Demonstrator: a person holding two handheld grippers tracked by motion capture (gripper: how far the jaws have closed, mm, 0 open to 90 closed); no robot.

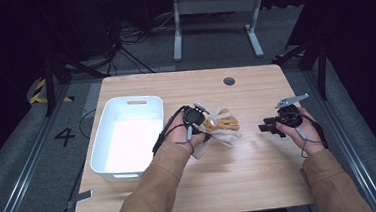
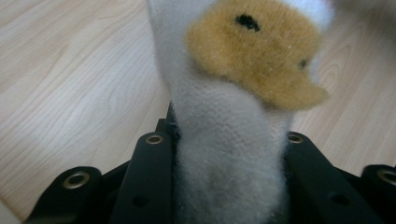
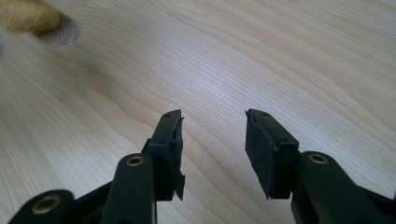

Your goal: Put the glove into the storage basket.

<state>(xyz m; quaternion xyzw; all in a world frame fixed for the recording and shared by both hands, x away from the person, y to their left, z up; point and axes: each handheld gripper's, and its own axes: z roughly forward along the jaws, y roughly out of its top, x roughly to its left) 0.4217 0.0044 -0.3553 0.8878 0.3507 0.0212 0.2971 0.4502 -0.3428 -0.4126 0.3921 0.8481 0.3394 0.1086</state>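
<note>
- Plush toy [image 1: 221, 125], one of it, white and tan, lies on the table [image 1: 241, 177] right at the left gripper [image 1: 203, 126], between that gripper and the right one.
- Up close, in the left gripper view, the toy [image 2: 233, 140] has a white fuzzy body and a tan patch with a dark spot; its white part runs down between the two black jaws.
- One left gripper [image 2: 229, 154]: its jaws stand on either side of the white fabric and press against it, so it pinches the toy.
- One right gripper [image 1: 271, 126], well apart from the toy to its right; it holds nothing.
- In the right gripper view the right gripper [image 3: 212, 140] has its jaws spread with bare wood showing between them; a bit of tan and white plush sits far off at the upper left corner.
- One white bin [image 1: 107, 111], on the far side of the left gripper from the toy, with a handle slot in its far wall.
- Two hands, one on each gripper, with tan sleeves.
</note>
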